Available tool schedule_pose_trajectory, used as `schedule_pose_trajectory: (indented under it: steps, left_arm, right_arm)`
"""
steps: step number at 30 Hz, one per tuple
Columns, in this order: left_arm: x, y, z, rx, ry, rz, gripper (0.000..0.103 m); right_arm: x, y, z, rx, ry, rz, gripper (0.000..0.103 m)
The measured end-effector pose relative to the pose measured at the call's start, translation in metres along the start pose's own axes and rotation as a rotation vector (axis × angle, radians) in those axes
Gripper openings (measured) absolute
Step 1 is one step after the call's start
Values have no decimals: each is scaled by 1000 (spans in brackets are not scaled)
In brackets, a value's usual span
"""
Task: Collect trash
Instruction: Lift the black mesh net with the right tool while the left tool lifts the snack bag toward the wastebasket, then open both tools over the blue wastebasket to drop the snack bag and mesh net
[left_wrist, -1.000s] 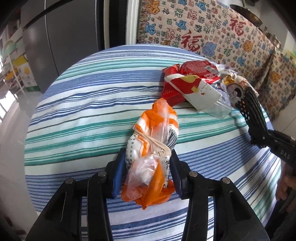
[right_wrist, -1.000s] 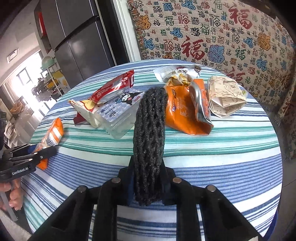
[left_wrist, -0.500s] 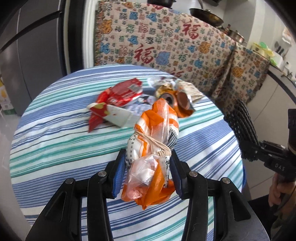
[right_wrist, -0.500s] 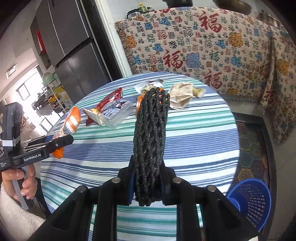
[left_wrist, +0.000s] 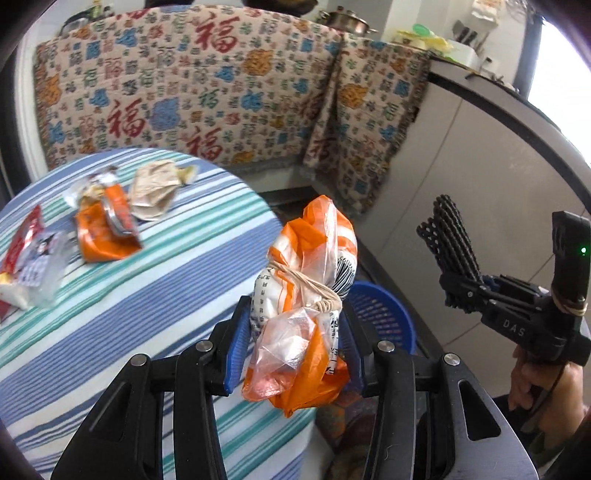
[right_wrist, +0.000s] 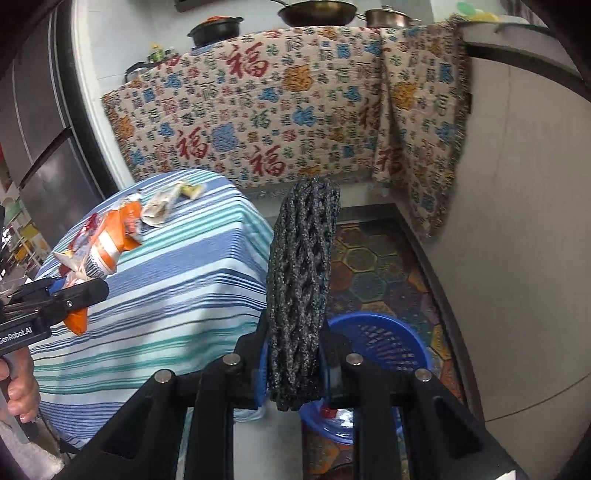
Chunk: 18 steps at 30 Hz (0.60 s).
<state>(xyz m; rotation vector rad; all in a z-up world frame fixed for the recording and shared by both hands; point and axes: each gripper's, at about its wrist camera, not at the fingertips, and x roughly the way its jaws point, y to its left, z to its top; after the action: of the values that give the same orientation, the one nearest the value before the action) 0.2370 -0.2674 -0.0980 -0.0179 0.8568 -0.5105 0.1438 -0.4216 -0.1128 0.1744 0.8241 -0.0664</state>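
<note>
My left gripper (left_wrist: 293, 325) is shut on an orange and white plastic bag (left_wrist: 306, 295) tied with a rubber band, held in the air past the table's right edge. My right gripper (right_wrist: 295, 354) is shut on a black foam net sleeve (right_wrist: 301, 280), held above the blue basket (right_wrist: 388, 343) on the floor. The basket also shows in the left wrist view (left_wrist: 380, 314), behind the bag. The right gripper with its net shows in the left wrist view (left_wrist: 454, 254). The left gripper with its bag shows in the right wrist view (right_wrist: 88, 273).
The round striped table (left_wrist: 155, 295) holds an orange snack bag (left_wrist: 105, 229), a crumpled paper wrapper (left_wrist: 153, 188) and a red and clear packet (left_wrist: 26, 266). A patterned cloth (left_wrist: 221, 92) hangs behind. A grey counter (left_wrist: 498, 166) stands at the right.
Both grippers have swung right, away from the table top, carrying the bag and the net sleeve. The blue basket on the floor has come close under them.
</note>
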Motion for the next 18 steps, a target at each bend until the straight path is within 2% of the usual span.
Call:
schedule_pose_trajectory:
  steps: [4, 7, 15, 18]
  left_arm:
    - [37, -49, 5, 57, 31, -60, 46]
    - [65, -74, 5, 84, 56, -89, 46]
    - [134, -101, 5, 118, 136, -117, 47]
    - [151, -110, 4, 146, 155, -120, 47]
  right_arm:
    - [5, -44, -17, 46, 23, -65, 22]
    - [15, -72, -31, 85, 47, -77, 22]
    - [52, -120, -27, 133, 157, 11, 22]
    - [63, -130, -27, 125, 189, -4, 23]
